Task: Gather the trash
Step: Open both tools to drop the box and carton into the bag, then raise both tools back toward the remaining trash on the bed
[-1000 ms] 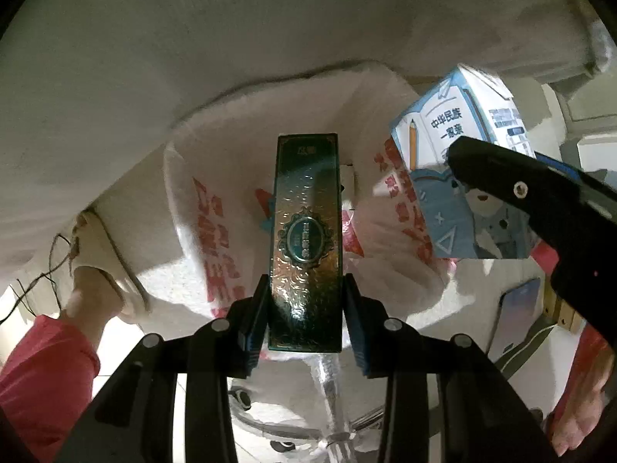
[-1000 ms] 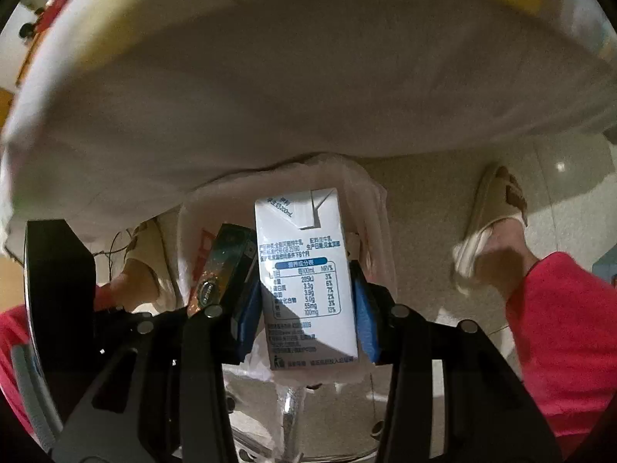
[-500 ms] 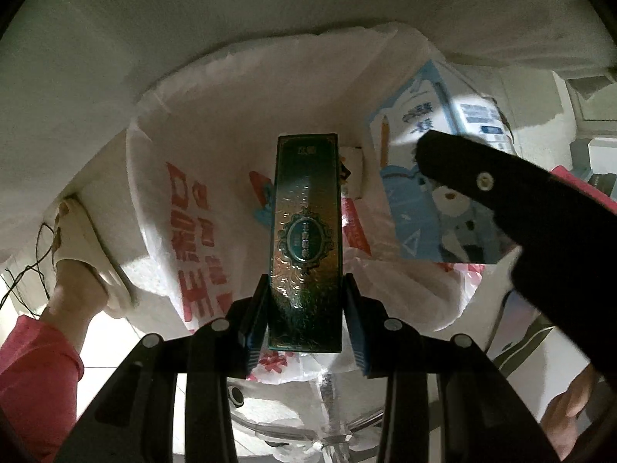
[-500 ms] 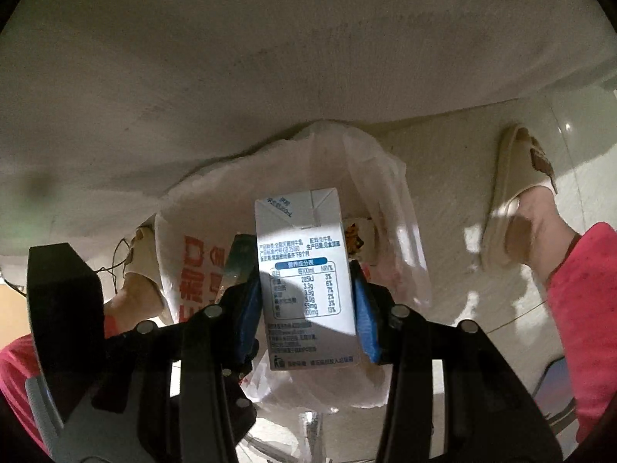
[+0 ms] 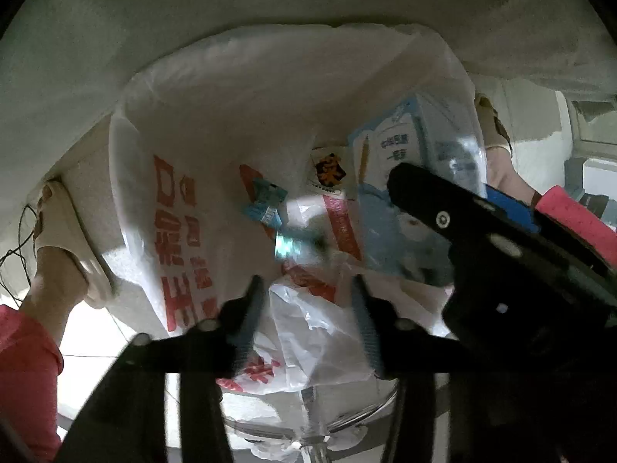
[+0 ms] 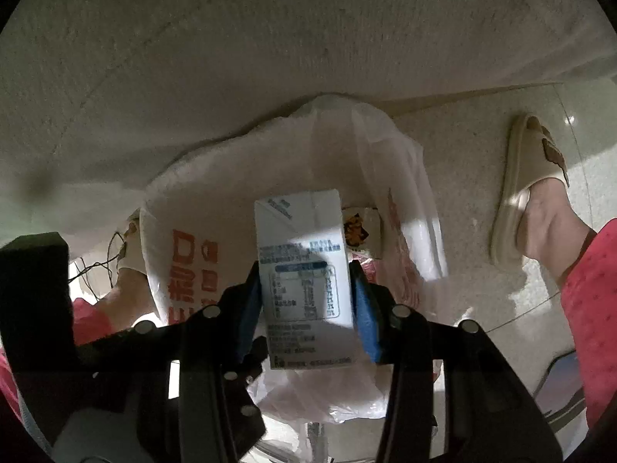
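Note:
A white plastic bag [image 5: 216, 146] with red print hangs open below both grippers; it also shows in the right wrist view [image 6: 193, 239]. My left gripper [image 5: 306, 289] is open and empty above the bag's mouth. A blurred dark green box [image 5: 299, 245] is inside the bag, beside small wrappers [image 5: 266, 202]. My right gripper [image 6: 306, 281] is shut on a white and blue milk carton [image 6: 302, 270], held over the bag. The carton [image 5: 397, 142] and the right gripper's body show at the right of the left wrist view.
A white cloth [image 6: 270, 58] hangs above and behind the bag. The person's feet in beige slippers [image 6: 524, 193] stand on the tiled floor either side. A chrome chair base [image 5: 308, 436] is under the bag. Cables [image 5: 15, 239] lie at far left.
My left gripper has opened and let go of the dark green box, which has dropped into the bag. Both grippers moved closer over the bag; the right one keeps the carton.

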